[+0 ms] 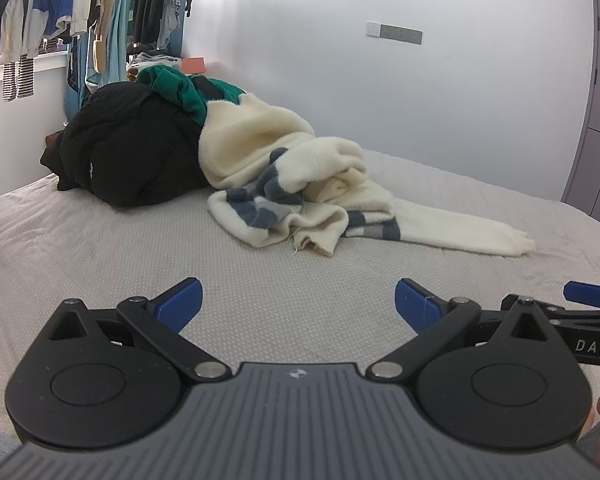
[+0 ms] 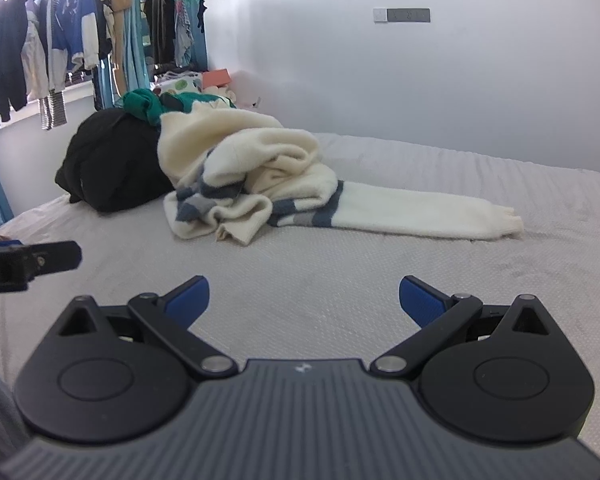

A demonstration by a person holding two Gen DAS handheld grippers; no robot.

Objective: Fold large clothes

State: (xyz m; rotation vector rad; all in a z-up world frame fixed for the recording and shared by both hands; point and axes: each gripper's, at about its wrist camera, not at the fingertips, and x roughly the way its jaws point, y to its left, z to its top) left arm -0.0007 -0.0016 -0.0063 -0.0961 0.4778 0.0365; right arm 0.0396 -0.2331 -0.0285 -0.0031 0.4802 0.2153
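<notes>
Fluffy cream sweater (image 1: 284,168) with blue-grey stripes crumpled mid-frame on the dimpled grey bed (image 1: 100,248), puffy black jacket (image 1: 128,148) left of it, left gripper (image 1: 299,304) and right gripper (image 2: 304,300) fingers spread apart, empty

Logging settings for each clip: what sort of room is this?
Most likely a home bedroom. A bed with a grey textured cover holds a pile of clothes, including a cream sweater and a black jacket, and more clothes hang on a rail by the window.
</notes>
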